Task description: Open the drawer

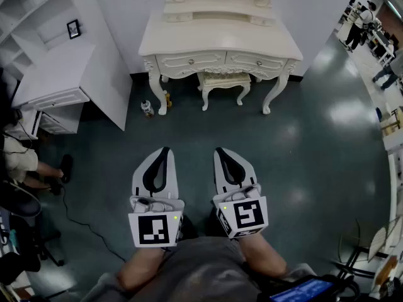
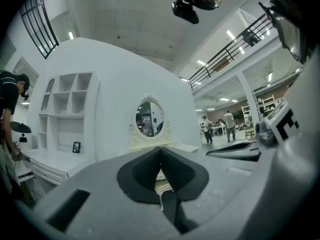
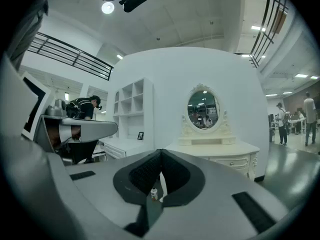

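A white dressing table (image 1: 220, 39) with an oval mirror stands against the far wall. It has two shut drawers with small knobs, the left drawer (image 1: 189, 60) and the right drawer (image 1: 255, 60). A matching stool (image 1: 223, 82) is tucked under it. My left gripper (image 1: 165, 149) and right gripper (image 1: 218, 149) hang side by side over the dark floor, well short of the table. Both are shut with nothing between their pads. The right gripper view shows the table (image 3: 220, 151) ahead to the right, beyond the right gripper (image 3: 160, 152). The left gripper (image 2: 161, 149) faces the mirror (image 2: 149, 117).
A white shelf unit with a low desk (image 1: 53, 80) and a small picture frame (image 1: 73, 28) stands at the left. A bottle (image 1: 147, 109) and a small yellow item (image 1: 167, 98) stand by the table's left leg. A person (image 1: 22, 162) sits at far left, with a cable (image 1: 82, 222) on the floor.
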